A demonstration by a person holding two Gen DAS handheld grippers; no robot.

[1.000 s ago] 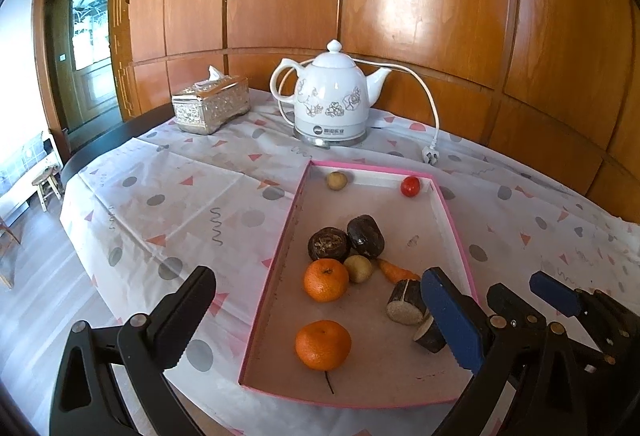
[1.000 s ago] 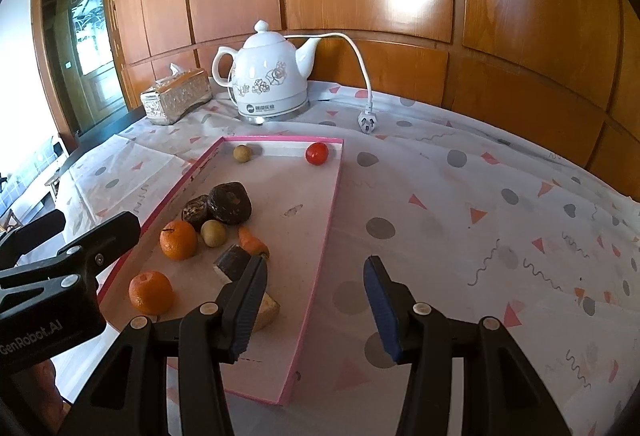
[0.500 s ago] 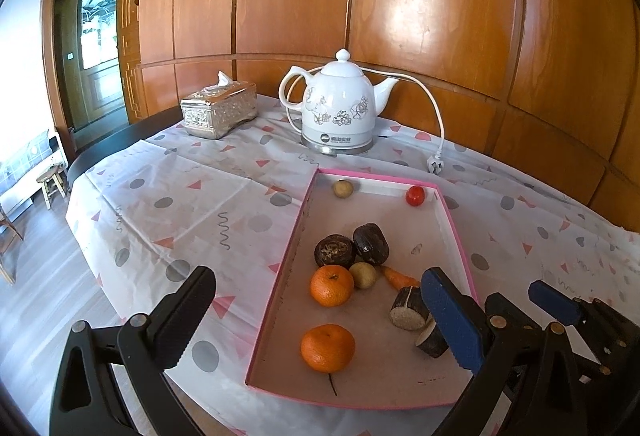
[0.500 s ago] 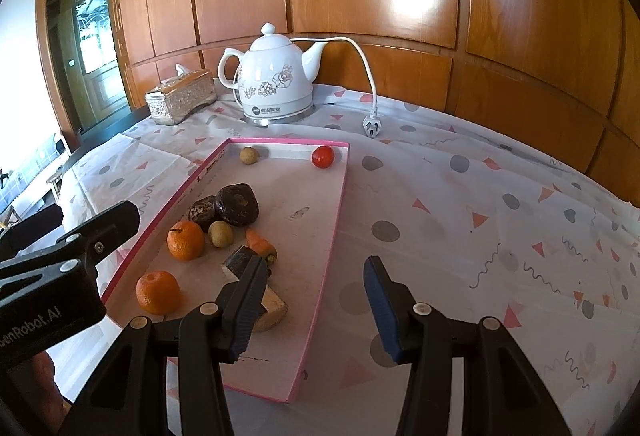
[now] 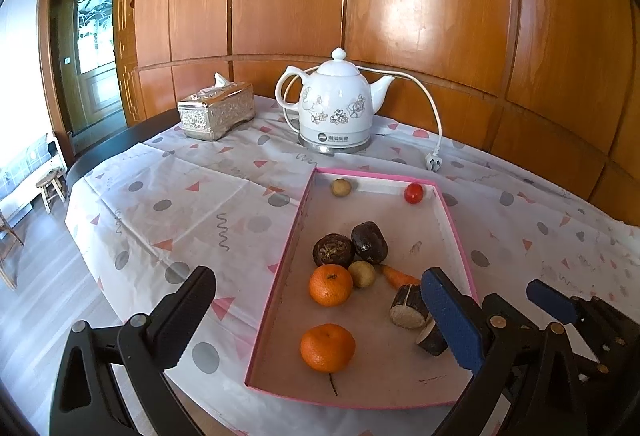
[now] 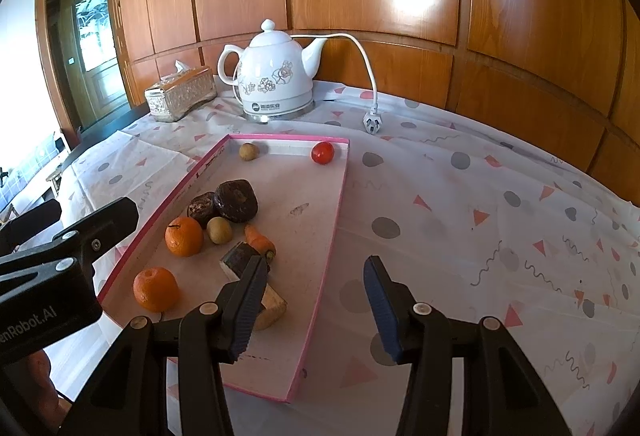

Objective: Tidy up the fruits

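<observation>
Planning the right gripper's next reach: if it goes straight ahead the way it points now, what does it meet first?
Probably bare tablecloth, just right of the pink tray. The open right gripper aims past the tray's right edge; depth is unclear.

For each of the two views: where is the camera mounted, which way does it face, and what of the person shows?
Left wrist: on the left gripper, looking down across the pink tray; no body visible.
Right wrist: on the right gripper, facing the tray's right edge and tablecloth; no body clearly visible.
Shared: tray, kettle, tissue box.
</observation>
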